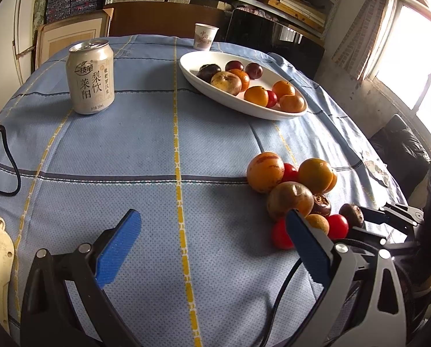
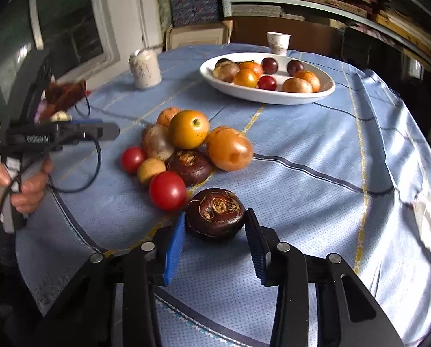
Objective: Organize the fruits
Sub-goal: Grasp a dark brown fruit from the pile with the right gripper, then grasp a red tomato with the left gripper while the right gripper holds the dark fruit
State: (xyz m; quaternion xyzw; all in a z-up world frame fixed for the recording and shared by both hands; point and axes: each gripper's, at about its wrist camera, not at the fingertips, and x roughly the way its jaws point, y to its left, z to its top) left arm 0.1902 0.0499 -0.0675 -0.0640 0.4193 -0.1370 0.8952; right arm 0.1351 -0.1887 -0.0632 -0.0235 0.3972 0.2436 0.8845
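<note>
Right gripper, angled down at lower centre, brackets a dark chestnut on the cloth; pads close beside it, contact uncertain. Left gripper, lower frame, spread wide, empty. Plate upper centre.

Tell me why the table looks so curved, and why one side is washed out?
Left wrist view: the wide lens bows the blue checked tablecloth, and the bright window burns out to white glare. Right wrist view: the same bowing, the corners go black, and the pale drink can at the far left looks smeared.
</note>
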